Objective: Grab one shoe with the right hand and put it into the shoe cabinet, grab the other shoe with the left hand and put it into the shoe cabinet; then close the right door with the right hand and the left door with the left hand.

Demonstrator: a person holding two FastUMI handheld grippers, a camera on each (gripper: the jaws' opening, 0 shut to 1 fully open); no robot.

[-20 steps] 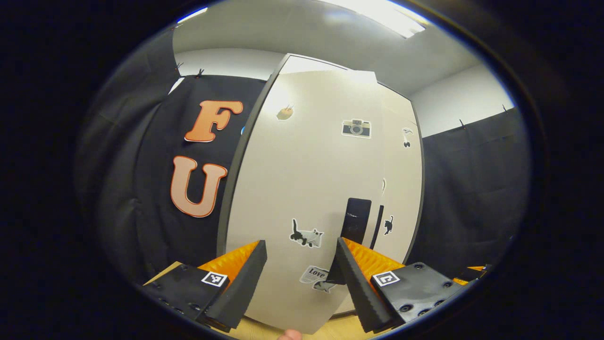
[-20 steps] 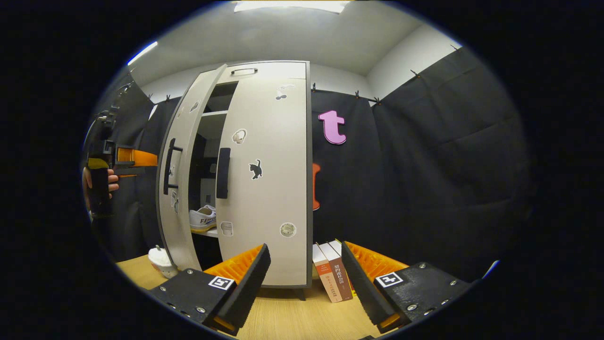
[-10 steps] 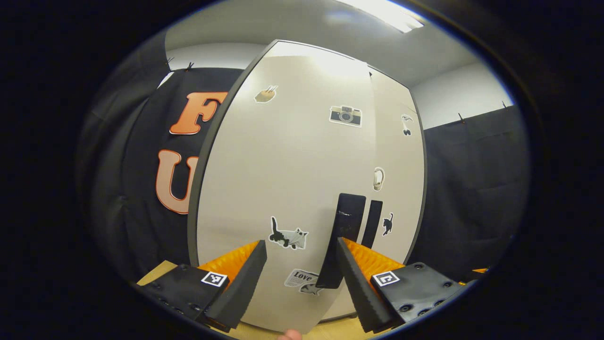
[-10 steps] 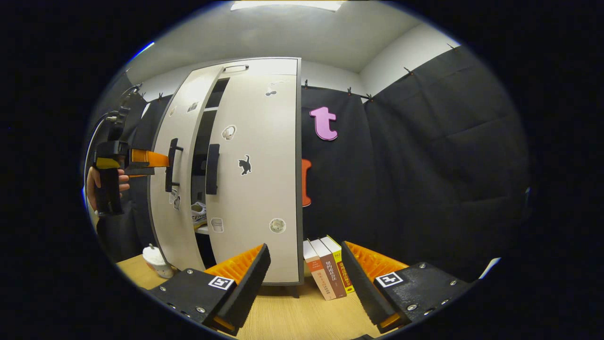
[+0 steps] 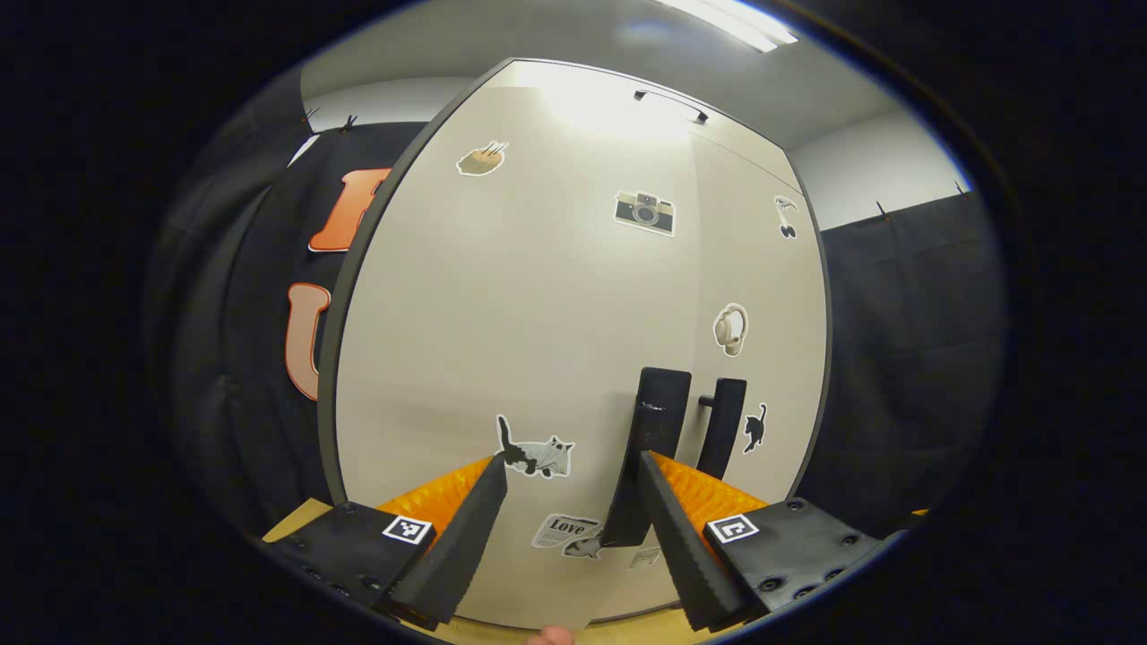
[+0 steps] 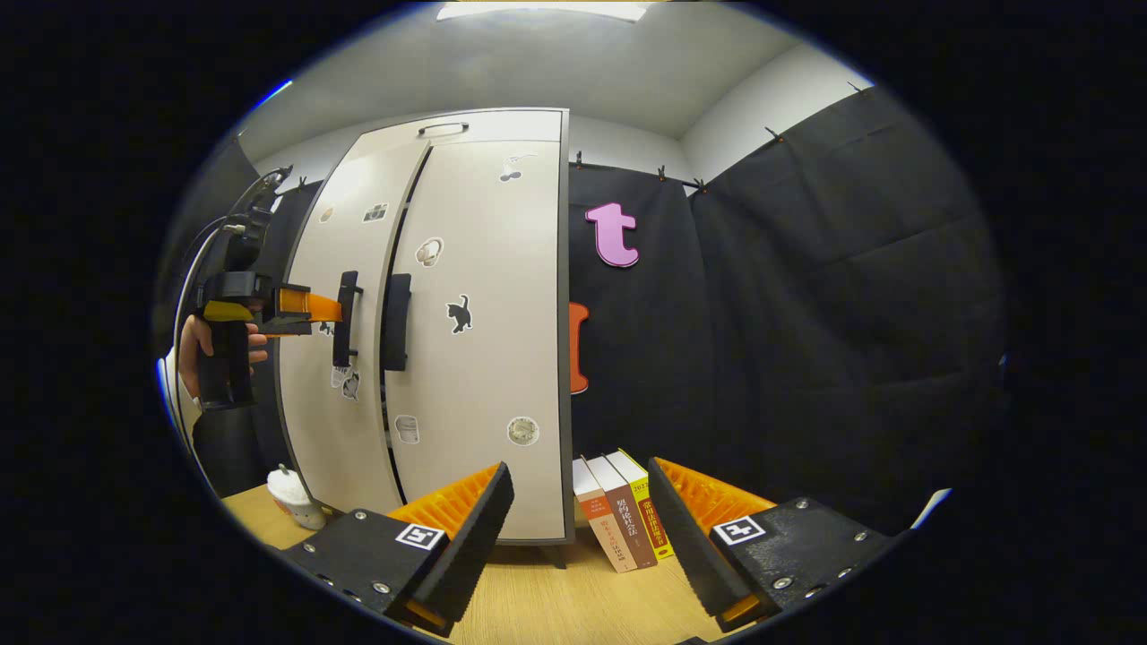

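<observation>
The white shoe cabinet (image 6: pixel 448 134) stands on the table with its doors almost together, a thin dark gap between them. The shoes are hidden behind the doors. My left gripper (image 5: pixel 571 461) is open and close against the left door (image 5: pixel 520 296), its right finger just beside the black left handle (image 5: pixel 659 421). In the right gripper view the left gripper (image 6: pixel 309 309), held by a hand (image 6: pixel 193 340), touches the left handle (image 6: pixel 345 309). The right door (image 6: pixel 493 358) with its handle (image 6: pixel 395 309) lies flush. My right gripper (image 6: pixel 579 468) hangs open over the table, away from the cabinet, holding nothing.
Three books (image 6: pixel 623 520) lean against the cabinet's right side on the wooden table (image 6: pixel 556 609). A small white object (image 6: pixel 300 502) sits on the table by the cabinet's left foot. Black cloth walls surround the booth.
The left door has swung inward under the left gripper, from wide ajar to nearly closed; the shoe seen through the gap is now covered. The right gripper has barely moved.
</observation>
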